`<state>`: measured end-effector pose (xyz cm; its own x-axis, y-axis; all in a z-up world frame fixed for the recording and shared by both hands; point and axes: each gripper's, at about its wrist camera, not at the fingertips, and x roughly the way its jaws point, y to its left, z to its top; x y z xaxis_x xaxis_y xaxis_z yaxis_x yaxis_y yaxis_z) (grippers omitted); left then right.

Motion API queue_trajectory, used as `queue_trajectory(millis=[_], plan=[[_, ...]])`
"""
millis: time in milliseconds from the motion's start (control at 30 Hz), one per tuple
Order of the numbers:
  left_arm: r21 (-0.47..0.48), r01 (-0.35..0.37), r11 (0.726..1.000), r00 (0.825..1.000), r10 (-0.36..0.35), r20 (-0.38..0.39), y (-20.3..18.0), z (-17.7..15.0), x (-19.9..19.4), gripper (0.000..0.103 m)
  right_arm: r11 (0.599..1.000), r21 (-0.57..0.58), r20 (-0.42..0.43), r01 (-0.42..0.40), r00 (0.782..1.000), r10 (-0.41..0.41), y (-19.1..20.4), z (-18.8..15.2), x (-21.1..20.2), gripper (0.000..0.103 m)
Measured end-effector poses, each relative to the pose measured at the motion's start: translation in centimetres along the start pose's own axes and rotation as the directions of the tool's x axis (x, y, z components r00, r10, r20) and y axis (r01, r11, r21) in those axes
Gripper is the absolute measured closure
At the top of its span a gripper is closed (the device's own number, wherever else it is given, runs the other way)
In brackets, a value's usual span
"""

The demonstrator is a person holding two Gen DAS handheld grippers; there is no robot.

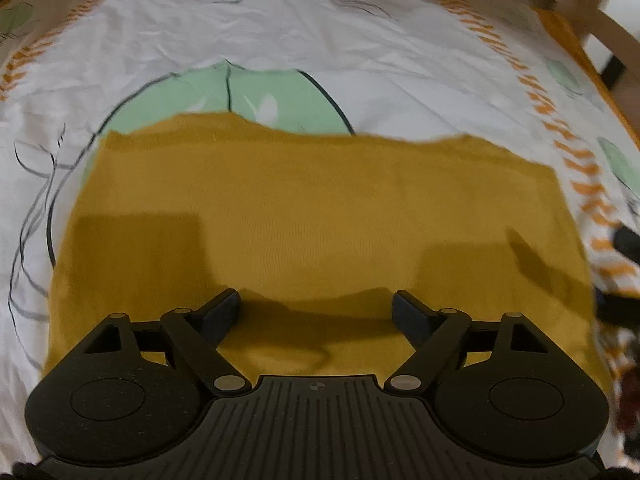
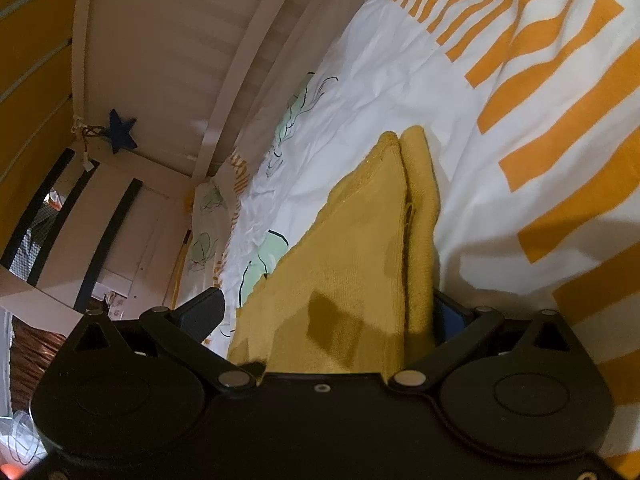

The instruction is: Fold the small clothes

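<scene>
No readable text, labels or numbers anywhere.

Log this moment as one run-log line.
stage: mid-fold | garment: mustard cloth on bedsheet | left gripper: open above cloth | right gripper: open, folded edge between jaws

Garment: a mustard-yellow knitted cloth, folded in layers, runs from bottom centre up to mid-frame, its stitched edges meeting in a point.
Gripper: the black two-finger right gripper fills the bottom of the frame, jaws spread wide; the cloth lies between them, the right finger partly hidden behind it.
Bedding: a white crumpled sheet with orange stripes and pale green leaf prints covers the right and centre.
Frame: white wooden bed slats cross the upper left.
Ornament: a dark blue fabric star hangs at the left.
</scene>
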<state>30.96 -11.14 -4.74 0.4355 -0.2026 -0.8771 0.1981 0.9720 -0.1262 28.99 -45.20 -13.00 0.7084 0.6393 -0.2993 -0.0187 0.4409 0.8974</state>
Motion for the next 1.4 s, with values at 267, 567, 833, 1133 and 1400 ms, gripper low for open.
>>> queue_trajectory(millis=[267, 567, 833, 1133, 1400], plan=[[0.111, 0.054, 0.992, 0.996, -0.047, -0.069, -1.1, -4.3, -1.0, 0.021, 1.0, -0.023, -0.024, 0.006, 1.0, -0.007, 0.1, 0.0, -0.4, 0.001], [0.029, 0.051, 0.998, 0.996, -0.053, 0.078, 1.6, -5.1, -4.3, 0.021, 0.999, -0.038, -0.046, 0.032, 0.998, -0.033, 0.5, -0.1, 0.0, 0.0], [0.011, -0.087, 0.996, 0.967, 0.082, 0.242, 6.2, -4.8, -7.1, 0.021, 0.998, -0.028, -0.043, 0.063, 0.997, -0.064, 0.8, 0.0, 0.8, 0.0], [-0.096, -0.063, 0.993, 0.972, 0.083, 0.219, 13.3, -4.5, -6.9, 0.021, 0.992, -0.037, -0.059, 0.117, 0.991, -0.119, 1.6, 0.5, 2.2, 0.0], [-0.115, -0.065, 0.991, 0.973, 0.088, 0.213, 17.8, -4.0, -5.7, 0.021, 0.986, -0.048, -0.046, 0.16, 0.986, -0.163, 2.0, 0.3, 2.9, 0.0]])
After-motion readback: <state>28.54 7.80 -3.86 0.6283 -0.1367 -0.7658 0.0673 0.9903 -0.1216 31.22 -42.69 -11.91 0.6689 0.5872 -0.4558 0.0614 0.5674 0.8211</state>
